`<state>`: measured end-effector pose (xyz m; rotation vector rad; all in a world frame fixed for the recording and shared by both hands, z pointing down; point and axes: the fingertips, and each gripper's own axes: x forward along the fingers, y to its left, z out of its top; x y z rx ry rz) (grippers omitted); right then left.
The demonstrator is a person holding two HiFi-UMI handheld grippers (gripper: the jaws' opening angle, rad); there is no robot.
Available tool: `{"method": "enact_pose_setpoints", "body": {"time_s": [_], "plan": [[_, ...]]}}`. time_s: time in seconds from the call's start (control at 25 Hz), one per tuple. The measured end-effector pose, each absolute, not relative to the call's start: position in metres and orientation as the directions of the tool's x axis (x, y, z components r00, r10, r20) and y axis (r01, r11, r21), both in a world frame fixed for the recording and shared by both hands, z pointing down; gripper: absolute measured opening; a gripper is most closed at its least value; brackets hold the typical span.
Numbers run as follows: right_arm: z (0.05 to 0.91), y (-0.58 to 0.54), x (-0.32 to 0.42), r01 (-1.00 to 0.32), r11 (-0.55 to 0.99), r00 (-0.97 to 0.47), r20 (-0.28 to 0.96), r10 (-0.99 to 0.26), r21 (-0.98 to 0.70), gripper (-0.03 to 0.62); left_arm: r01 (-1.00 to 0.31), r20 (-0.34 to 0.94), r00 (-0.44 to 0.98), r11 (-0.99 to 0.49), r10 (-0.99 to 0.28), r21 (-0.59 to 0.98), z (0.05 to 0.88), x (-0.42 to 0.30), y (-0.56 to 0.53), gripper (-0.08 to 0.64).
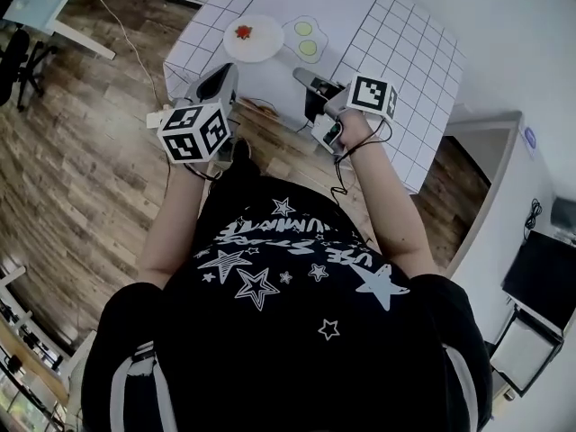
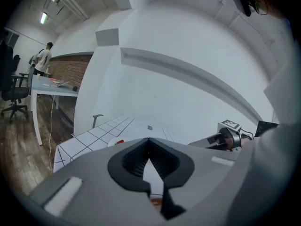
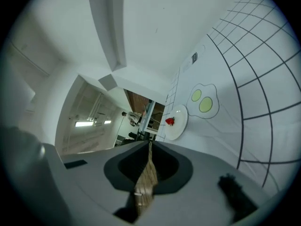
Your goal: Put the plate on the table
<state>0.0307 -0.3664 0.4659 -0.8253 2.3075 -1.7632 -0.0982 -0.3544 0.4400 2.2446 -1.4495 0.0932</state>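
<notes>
Shirt: black star-printed shirt (image 1: pixel 288 304) fills the lower head view, the person standing at the table's near edge.
Plate: white round plate (image 1: pixel 254 39) lies flat on the grid-lined white table (image 1: pixel 409 57), near its left corner. Neither gripper touches it.
On plate: small red piece of food (image 1: pixel 243 32), off-centre.
Beside plate: fried-egg print (image 1: pixel 306 39) with two yellow yolks, just to the right – likely a marker for the setting spot.
Left gripper: grey left gripper (image 1: pixel 219 84), jaws brought together on nothing, pointing toward the table from above the near edge, well short of the plate.
Right gripper: grey right gripper (image 1: pixel 310 84), jaws pressed to a thin slit with nothing between them; its own view looks along the tabletop at the plate.
Floor: wooden plank floor (image 1: pixel 81 178) all around the table.
Judgement: placing looks done – plate at rest, both grippers empty and apart from it.
</notes>
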Motion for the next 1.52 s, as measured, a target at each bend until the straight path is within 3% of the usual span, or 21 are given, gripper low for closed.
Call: {"method": "enact_pose_setpoints", "body": {"time_s": [0.8,1.52], "plan": [[0.450,-0.234,0.044,-0.270,0.278,-0.935,0.181,-0.306,-0.922,0.015,-0.915,0.300,0.354,-0.261,-0.886,0.308,0.421,-0.054,-0.211,0.009],[0.418,-0.131,-0.036,-0.274,0.338,-0.939,0.175,-0.296,-0.900,0.014,-0.896,0.283,0.402,-0.310,-0.871,0.318,0.396,-0.126,-0.113,0.009]]}}
